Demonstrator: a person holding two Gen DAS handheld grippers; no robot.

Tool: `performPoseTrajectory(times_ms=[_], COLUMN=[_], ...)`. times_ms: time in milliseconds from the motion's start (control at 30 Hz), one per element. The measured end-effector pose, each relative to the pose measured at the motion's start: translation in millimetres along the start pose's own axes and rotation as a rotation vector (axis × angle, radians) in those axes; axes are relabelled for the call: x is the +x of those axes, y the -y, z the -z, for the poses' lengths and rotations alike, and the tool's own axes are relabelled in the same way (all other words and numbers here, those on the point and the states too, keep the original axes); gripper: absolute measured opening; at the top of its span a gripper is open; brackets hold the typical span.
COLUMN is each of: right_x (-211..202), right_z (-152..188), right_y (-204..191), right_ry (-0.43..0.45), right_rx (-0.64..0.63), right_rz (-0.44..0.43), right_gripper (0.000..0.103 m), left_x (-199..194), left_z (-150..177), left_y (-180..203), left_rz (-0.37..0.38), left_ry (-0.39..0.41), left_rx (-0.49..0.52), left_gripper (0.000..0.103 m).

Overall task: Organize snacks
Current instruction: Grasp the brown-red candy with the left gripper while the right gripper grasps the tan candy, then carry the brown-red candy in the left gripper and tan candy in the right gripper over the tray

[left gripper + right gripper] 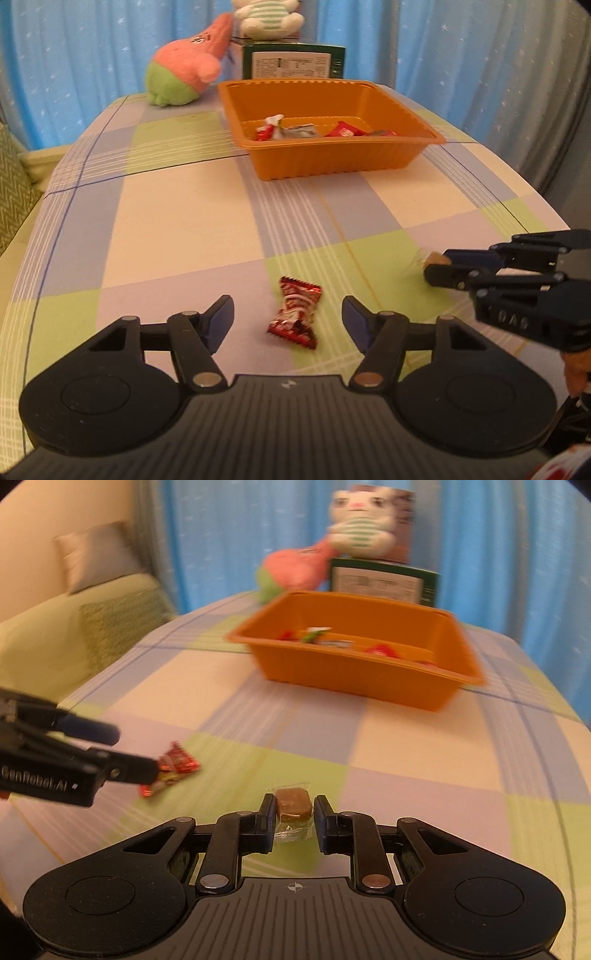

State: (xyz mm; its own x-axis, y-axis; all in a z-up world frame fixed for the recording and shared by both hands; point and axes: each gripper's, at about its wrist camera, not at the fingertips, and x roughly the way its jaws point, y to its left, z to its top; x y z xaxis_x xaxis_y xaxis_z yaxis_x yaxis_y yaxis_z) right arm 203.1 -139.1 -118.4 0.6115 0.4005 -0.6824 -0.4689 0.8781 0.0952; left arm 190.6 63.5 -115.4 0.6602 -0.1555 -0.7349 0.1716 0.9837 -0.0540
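Left wrist view: left gripper [288, 319] low over the near part of the table [177, 206], fingers spread, one on each side of the red-wrapped candy [295, 312], pads clear of the wrapper on both sides. Candy flat on the cloth, between the near edge and the table's middle. Right wrist view: right gripper [294, 814] pinching the brown clear-wrapped candy [293, 804], pads against its two sides, candy at or just above the cloth near the near edge; contact with the cloth not determinable. Orange tray [332, 162] toward the far edge, well apart from both candies, several wrapped snacks already inside. Green box [293, 61] and two plush toys [184, 70] behind the tray at the far edge. Step in hand, by judgement: pickup of the last two loose snacks visible, one per gripper, right grasp made, left grasp not yet made. Next move, left side: closure on the red wrapper across its narrow waist, with pads kept low enough to catch the thin packet. Next move, right side: lift and carry over the tray's near wall, release above a bare part of the floor. Risk: crinkled foil slipping out under a shallow pinch.
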Motion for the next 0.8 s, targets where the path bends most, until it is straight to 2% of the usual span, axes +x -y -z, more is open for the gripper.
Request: performPoseTrajectory(times_ms=[100, 267, 333, 600, 800], right_x=[-6.8, -11.7, -12.7, -16.8, -28.5], right_z=[0.2, -1.3, -1.2, -5.6, -16.6], right_y=[13.3, 18.2, 18.5, 15.8, 17.4], right_ry=[0.005, 0.020, 0.024, 0.037, 0.066], right_rx=[0.064, 0.092, 0.100, 0.112, 0.113], right_rz=[0.020, 0.021, 0.020, -0.004, -0.004], right_gripper=[0.022, 0.022, 0.022, 0.022, 0.022], left_x=[8.3, 19.3, 23.4, 15.9, 1.9], left_z=[-1.7, 0.5, 2.6, 1.6, -16.2], left_y=[8.6, 18.5, 18.5, 21.5, 29.6], left_rz=[-0.007, -0.051, -0.051, -0.025, 0.013], left_ry=[-0.011, -0.037, -0.052, -0.031, 0.025], left_rx=[0.039, 0.101, 0.091, 0.033, -0.021], left_gripper=[0.048, 0.037, 0.023, 0.018, 0.018])
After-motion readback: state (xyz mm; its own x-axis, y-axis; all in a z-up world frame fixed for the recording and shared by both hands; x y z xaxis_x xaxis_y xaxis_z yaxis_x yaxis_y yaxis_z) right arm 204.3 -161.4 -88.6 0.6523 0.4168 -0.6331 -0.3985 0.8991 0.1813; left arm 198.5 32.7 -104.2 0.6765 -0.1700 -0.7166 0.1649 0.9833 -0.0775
